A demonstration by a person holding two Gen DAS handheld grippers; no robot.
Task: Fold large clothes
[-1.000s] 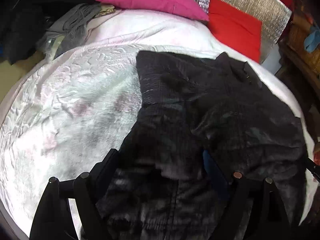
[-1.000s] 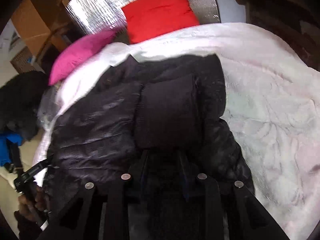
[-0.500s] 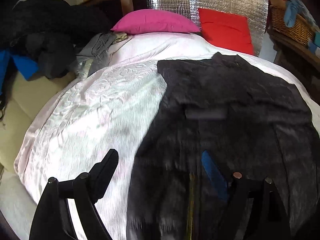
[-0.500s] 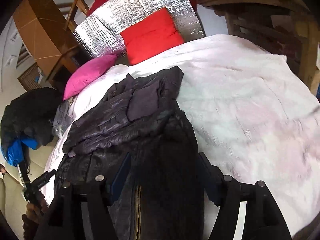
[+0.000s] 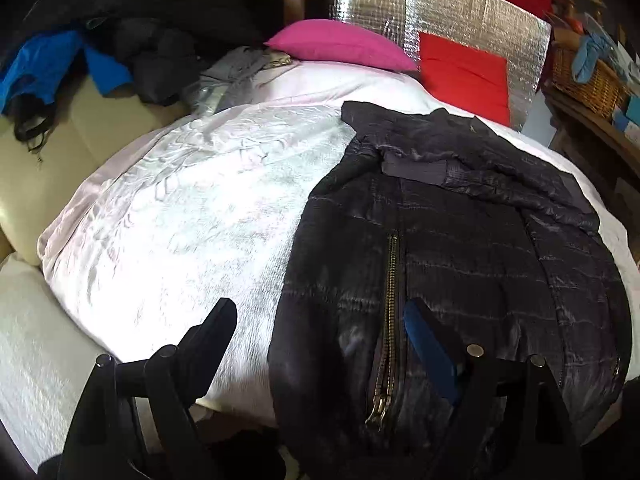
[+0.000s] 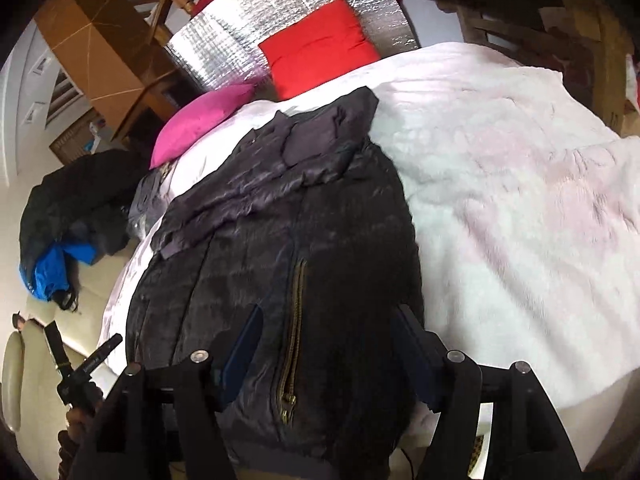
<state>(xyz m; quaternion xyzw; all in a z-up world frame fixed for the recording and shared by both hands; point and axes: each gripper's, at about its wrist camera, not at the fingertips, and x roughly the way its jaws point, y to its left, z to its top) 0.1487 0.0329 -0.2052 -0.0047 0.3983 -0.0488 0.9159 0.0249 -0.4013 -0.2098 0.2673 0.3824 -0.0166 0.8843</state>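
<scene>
Jacket [image 5: 460,248] lay zip-up near the foot edge of the bed [image 5: 180,220], sleeves already folded across its upper part, hem hanging over that edge. Fold towards the collar looked still to do. Left gripper [image 5: 320,320] was wide open, empty; right gripper [image 6: 328,332] was open over the hem, gripping nothing. Hem corners were hidden behind the fingers; fabric was blurred.

Jacket [image 5: 460,248]: black, quilted in faint horizontal lines, brass-coloured zip [image 5: 390,312] down its middle, lying across a pale pink-white bedspread [image 5: 192,208] with an embossed swirl pattern. Upper frame: magenta pillow [image 5: 340,44], red cushion [image 5: 464,72], silver grid-textured foil sheet [image 5: 440,12]. Upper left: blue garment [image 5: 44,64] among black clothes.
</scene>
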